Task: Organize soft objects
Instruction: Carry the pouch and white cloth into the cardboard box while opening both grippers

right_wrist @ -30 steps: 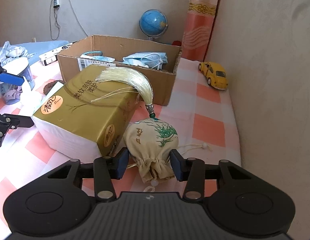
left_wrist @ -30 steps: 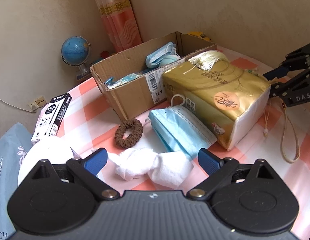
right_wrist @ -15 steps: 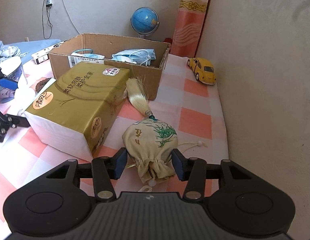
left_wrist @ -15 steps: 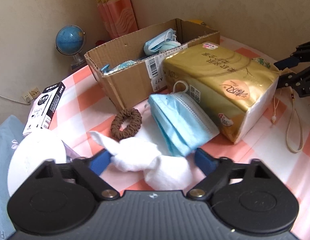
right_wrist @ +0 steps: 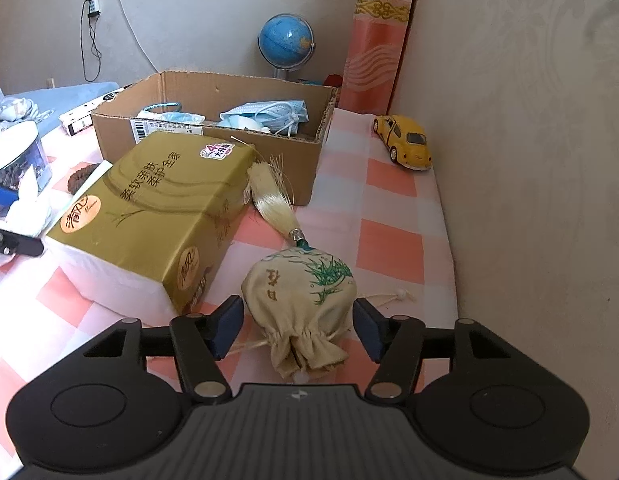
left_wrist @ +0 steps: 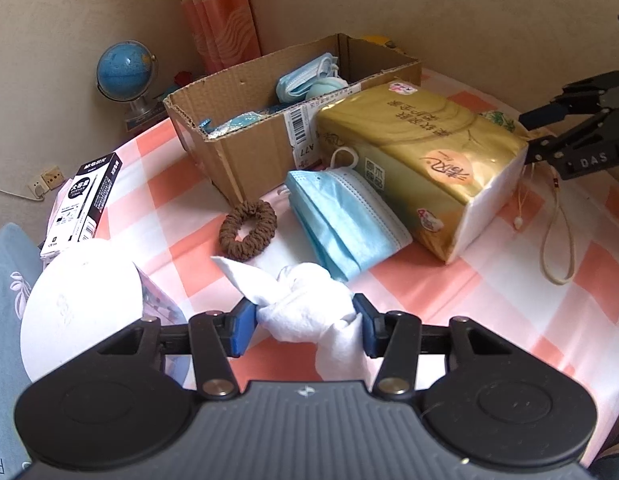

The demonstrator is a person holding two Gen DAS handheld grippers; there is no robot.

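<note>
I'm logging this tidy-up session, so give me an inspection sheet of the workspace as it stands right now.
Surface: checked cloth, pink and white.
Job's things: white tissue wad in left gripper; drawstring pouch between the right gripper fingers, contact unclear; blue face mask and brown scrunchie on the cloth; cardboard box already holds masks.
Clutter: gold tissue pack, yellow toy car, black-and-white carton, lidded jar.
Grippers: left shut on tissue; right around pouch.
Cables: black wall cable.
Surroundings: globe, curtain, walls.
</note>
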